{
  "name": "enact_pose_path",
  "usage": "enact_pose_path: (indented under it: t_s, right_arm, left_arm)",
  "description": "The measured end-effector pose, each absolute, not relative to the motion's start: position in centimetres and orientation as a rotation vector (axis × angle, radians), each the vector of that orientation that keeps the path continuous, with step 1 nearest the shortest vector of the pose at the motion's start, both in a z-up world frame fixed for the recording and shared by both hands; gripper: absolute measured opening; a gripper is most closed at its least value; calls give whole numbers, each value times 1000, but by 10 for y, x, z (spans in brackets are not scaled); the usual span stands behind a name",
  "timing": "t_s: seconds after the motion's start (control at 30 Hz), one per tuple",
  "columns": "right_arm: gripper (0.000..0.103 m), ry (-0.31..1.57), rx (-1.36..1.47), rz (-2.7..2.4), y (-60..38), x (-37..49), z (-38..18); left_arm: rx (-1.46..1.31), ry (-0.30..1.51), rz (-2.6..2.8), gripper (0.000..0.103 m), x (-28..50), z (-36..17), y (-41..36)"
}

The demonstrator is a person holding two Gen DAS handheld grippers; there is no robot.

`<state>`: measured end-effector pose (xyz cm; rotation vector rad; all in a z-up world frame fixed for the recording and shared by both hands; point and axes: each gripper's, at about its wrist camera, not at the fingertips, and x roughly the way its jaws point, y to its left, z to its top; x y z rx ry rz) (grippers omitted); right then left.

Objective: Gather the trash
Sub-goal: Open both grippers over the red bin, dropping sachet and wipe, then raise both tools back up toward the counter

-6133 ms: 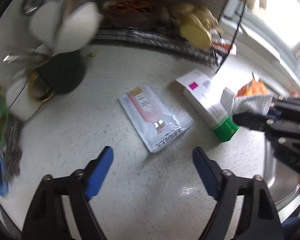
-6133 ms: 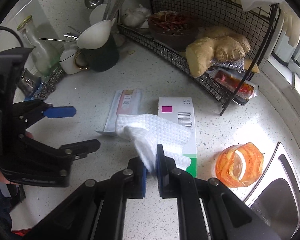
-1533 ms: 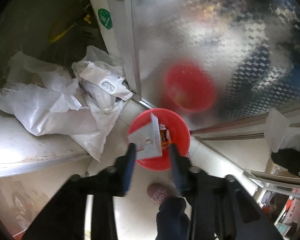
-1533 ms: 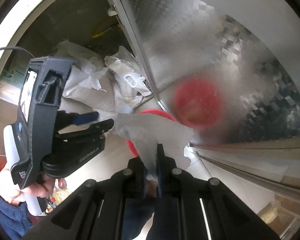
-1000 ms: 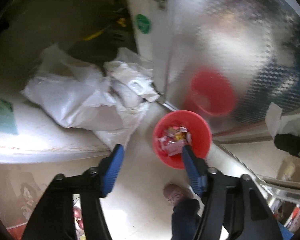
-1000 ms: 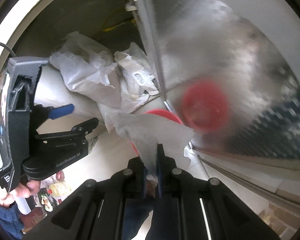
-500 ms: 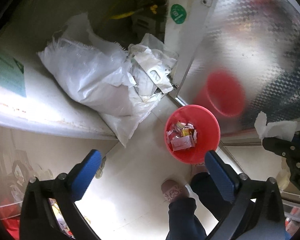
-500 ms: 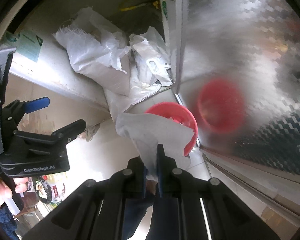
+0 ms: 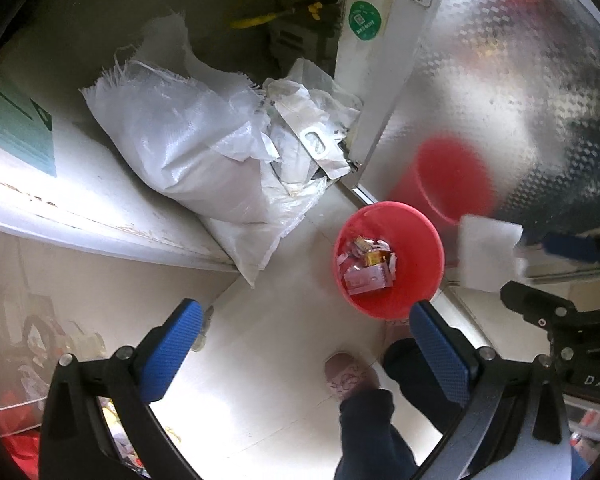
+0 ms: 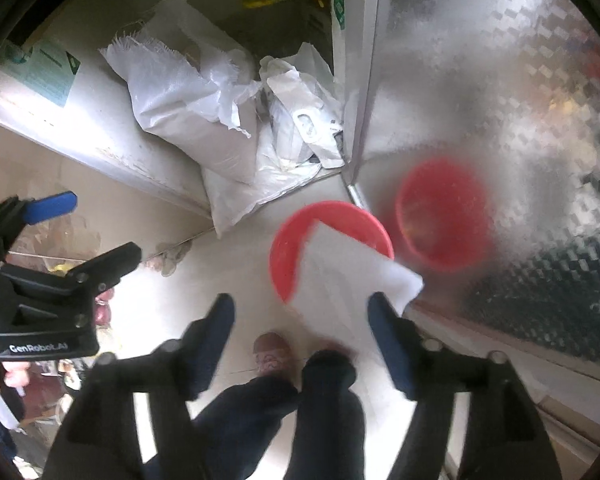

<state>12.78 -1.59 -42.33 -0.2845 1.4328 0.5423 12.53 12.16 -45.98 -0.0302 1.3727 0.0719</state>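
Directly above the red bin (image 10: 288,256) on the floor, the right tongs (image 10: 300,320) have just been opening so the white tissue (image 10: 340,276) is released, while the left tongs (image 9: 300,344) are held wide apart, emptied.

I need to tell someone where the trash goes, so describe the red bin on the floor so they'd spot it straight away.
Start at the shiny patterned metal door and look down to the pale floor at its foot. There stands the red bin, round and open-topped, beside the white woven sacks. It holds wrappers; the blurred red shape in the door is only its reflection.
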Motion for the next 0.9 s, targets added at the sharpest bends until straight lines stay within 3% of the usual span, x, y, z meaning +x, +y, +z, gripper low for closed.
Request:
enact_pose_path:
  t_s: [0.13, 0.4, 0.9]
  right_arm:
    - [89, 1438, -290, 570, -15, 124, -417]
    - [102, 1403, -283, 587, -20, 113, -368]
    - [102, 1227, -303, 599, -41, 92, -207]
  left_arm:
    - [-25, 1372, 79, 103, 122, -452, 125]
    - [11, 1346, 84, 103, 106, -396, 132]
    - [-3, 1194, 39, 103, 71, -223, 116]
